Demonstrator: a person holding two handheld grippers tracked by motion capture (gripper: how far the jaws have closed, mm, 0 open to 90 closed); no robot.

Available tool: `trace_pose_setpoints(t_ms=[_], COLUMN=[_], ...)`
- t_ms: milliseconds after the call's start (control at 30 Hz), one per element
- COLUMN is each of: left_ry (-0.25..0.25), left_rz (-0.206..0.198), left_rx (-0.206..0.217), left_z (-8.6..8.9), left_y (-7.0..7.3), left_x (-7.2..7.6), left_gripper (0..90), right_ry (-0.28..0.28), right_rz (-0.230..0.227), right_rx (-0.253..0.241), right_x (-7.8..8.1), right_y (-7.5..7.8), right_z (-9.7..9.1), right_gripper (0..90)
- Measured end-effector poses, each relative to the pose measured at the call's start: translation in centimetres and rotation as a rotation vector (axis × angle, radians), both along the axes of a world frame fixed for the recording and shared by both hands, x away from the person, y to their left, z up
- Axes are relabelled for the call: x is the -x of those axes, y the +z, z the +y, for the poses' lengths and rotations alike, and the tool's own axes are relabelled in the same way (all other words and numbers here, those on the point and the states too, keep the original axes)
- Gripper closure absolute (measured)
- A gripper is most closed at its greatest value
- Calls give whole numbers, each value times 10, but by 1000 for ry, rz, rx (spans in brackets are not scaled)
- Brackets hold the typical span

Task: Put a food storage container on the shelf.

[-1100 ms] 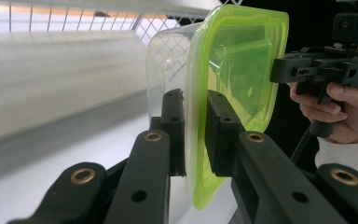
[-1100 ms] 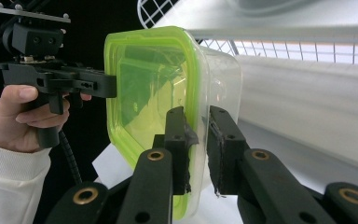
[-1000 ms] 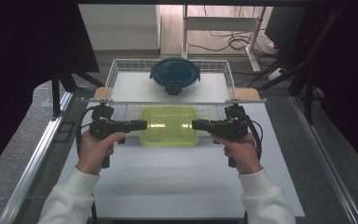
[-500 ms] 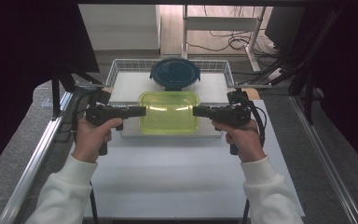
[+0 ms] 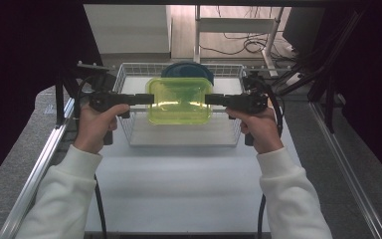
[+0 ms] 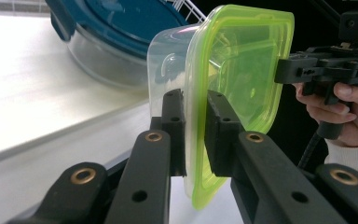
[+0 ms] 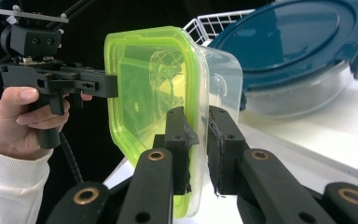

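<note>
A clear container with a yellow-green lid (image 5: 179, 100) hangs in the air over the white wire basket (image 5: 129, 130). My left gripper (image 5: 149, 98) is shut on its left rim and my right gripper (image 5: 210, 99) on its right rim. In the left gripper view the black pads (image 6: 172, 121) pinch the edge of the yellow-green lid (image 6: 242, 70), and the other gripper (image 6: 321, 70) grips the far side. The right gripper view shows its own pads (image 7: 179, 135) clamped on the lid's rim (image 7: 154, 79). Behind it sits a round glass container with a dark blue lid (image 5: 186, 70).
The wire basket stands at the far end of a white table top (image 5: 179, 184). Metal rails (image 5: 40, 164) run along both sides of the table. Black cables (image 5: 97, 204) trail from both grippers. A shelf and floor cables (image 5: 238, 45) lie beyond the table.
Both grippers have lifted the yellow-green container off the table and carried it away from the person, from in front of the basket to above it.
</note>
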State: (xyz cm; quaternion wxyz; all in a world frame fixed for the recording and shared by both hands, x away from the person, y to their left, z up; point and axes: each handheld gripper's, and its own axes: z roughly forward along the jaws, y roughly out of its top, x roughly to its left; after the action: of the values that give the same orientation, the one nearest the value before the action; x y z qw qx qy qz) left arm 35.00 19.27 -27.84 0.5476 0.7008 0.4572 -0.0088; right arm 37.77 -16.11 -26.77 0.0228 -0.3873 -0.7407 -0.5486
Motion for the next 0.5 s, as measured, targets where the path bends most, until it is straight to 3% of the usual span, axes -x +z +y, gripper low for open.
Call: trace_pose_setpoints(t_ms=[500], left_ry=[-13], left_rz=[7], left_rx=[-6], left_z=[-4], left_y=[18], left_x=[-28], left_gripper=[797], right_ry=[-24], right_rz=[-3], right_rx=[-1], right_x=[-21], right_y=[17], right_z=[-3], right_gripper=[780])
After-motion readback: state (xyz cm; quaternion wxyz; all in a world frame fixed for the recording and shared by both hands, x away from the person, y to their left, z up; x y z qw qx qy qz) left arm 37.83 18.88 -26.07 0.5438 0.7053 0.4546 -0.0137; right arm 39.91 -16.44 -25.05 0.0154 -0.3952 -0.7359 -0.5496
